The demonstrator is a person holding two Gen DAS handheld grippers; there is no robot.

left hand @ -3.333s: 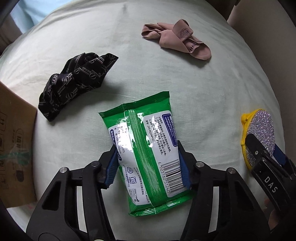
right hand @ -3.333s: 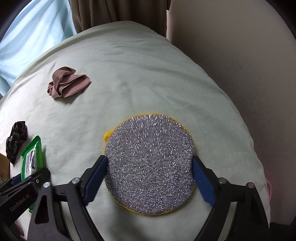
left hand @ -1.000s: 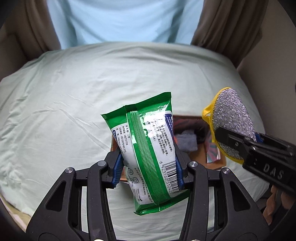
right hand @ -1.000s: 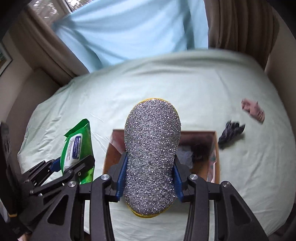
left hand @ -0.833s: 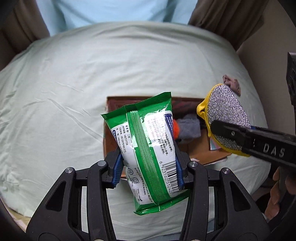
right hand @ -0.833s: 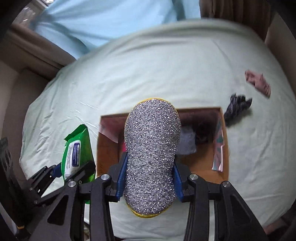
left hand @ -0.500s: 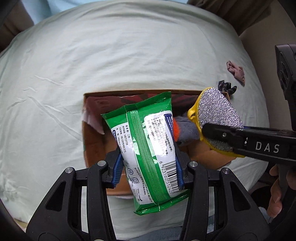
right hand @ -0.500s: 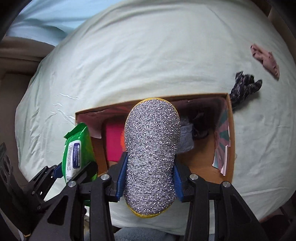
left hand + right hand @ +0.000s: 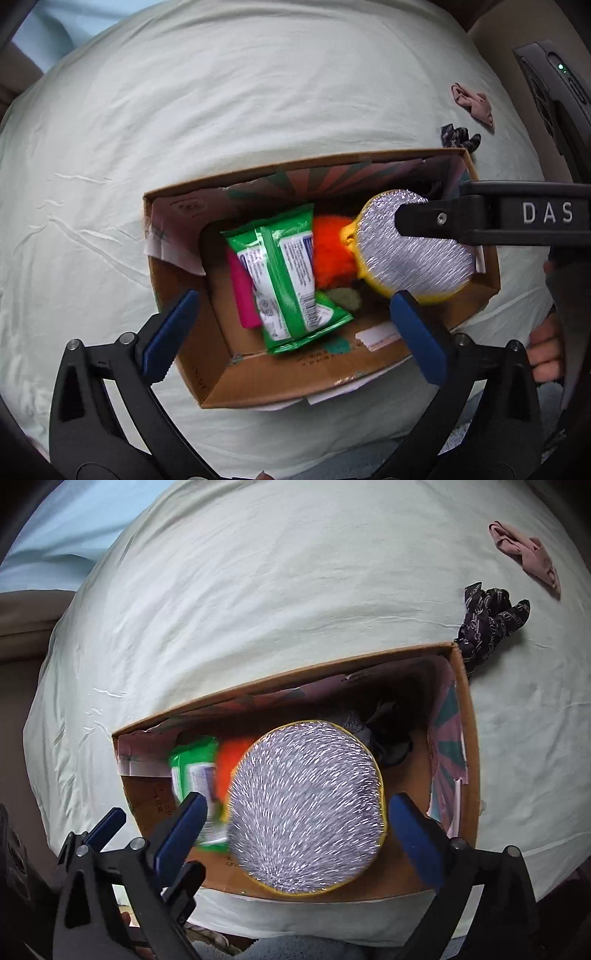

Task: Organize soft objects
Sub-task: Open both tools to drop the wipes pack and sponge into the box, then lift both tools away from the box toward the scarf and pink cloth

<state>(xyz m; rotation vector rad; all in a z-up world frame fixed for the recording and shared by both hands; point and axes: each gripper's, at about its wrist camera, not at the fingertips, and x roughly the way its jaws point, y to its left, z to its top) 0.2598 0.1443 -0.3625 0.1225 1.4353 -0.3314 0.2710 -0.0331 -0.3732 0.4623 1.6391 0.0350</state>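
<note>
Left wrist: box (image 9: 258, 376) on bedsheet (image 9: 221, 110).

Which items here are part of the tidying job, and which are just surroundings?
Job:
wet wipes pack
scouring pad
cardboard box
black patterned cloth
pink cloth
orange fuzzy item

Surroundings:
pale green bedsheet
brown curtain

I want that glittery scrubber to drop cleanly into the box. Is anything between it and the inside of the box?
Nothing visible blocks it. The silver scrubber is over the open cardboard box, which has no lid or flap across the top. Below it lie an orange fuzzy item and the green wipes pack, so it would land on those.
</note>
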